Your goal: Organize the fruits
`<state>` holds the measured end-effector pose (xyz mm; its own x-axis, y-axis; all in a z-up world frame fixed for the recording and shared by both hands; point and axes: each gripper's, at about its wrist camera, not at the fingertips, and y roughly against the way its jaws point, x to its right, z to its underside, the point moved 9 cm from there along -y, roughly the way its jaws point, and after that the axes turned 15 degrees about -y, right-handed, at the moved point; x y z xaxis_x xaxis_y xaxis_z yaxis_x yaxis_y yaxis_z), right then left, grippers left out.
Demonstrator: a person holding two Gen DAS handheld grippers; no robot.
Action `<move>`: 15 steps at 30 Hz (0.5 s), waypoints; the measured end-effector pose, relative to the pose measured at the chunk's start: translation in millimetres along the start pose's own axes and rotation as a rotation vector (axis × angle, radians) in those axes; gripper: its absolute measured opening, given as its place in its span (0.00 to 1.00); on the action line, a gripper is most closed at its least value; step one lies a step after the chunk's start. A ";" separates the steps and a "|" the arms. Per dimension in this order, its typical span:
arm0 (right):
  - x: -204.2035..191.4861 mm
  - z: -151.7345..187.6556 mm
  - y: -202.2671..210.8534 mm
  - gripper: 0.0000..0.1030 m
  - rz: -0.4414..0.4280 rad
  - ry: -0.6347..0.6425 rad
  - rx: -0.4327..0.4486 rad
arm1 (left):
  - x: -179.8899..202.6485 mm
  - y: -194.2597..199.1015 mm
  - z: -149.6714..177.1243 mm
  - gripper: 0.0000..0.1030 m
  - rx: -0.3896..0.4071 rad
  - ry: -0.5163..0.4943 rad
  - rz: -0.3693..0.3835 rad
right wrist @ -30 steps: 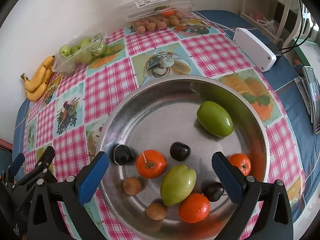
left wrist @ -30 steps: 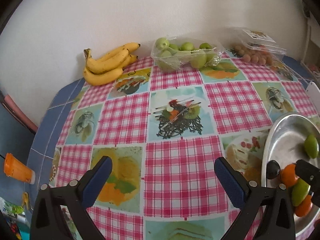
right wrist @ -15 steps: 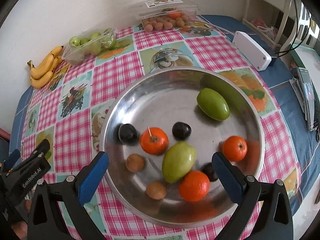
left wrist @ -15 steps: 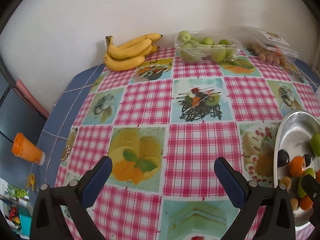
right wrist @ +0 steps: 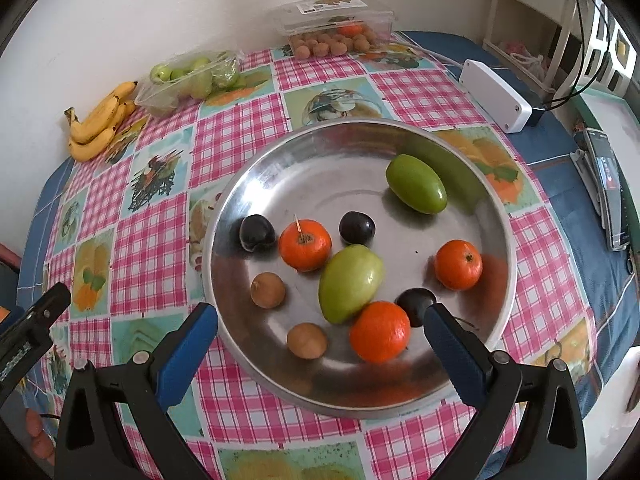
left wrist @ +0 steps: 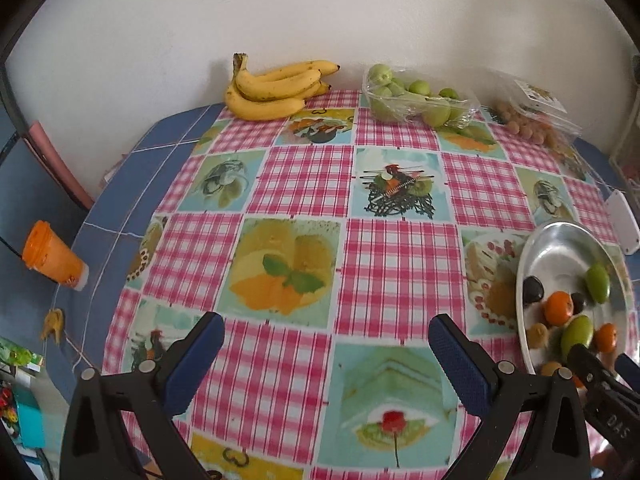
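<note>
Both hand-held grippers, left [left wrist: 326,354] and right [right wrist: 320,336], are staying open and pulling back from the bowl [right wrist: 505,240], so no fruit is being sorted yet.

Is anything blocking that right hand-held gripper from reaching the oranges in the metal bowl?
Nothing visible does. The right hand-held gripper hangs open above the metal bowl's near rim, and the nearest orange lies just beyond its fingertips, touching a green mango.
</note>
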<state>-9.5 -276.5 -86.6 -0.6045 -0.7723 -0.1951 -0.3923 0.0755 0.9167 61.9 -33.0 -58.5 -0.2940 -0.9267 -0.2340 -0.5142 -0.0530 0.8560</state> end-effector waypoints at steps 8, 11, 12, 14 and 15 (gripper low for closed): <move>4.2 2.0 13.2 1.00 0.004 -0.001 0.025 | -2.0 12.4 12.0 1.00 0.005 0.011 0.027; 5.1 0.9 19.5 1.00 -0.005 -0.007 0.041 | -2.3 17.9 13.0 1.00 0.020 0.009 0.027; 5.3 0.5 21.4 1.00 -0.008 -0.007 0.047 | -2.7 19.7 12.6 1.00 0.027 0.011 0.031; 4.8 0.2 24.6 1.00 -0.011 -0.007 0.055 | -3.5 22.7 11.6 1.00 0.038 0.015 0.036; 4.7 -0.1 26.1 1.00 -0.012 -0.006 0.059 | -3.9 24.1 10.9 1.00 0.042 0.017 0.036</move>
<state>-22.6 -278.2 -63.5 -0.6032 -0.7698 -0.2084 -0.4400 0.1033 0.8921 41.9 -26.6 -42.0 -0.2998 -0.9339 -0.1950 -0.5370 -0.0037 0.8436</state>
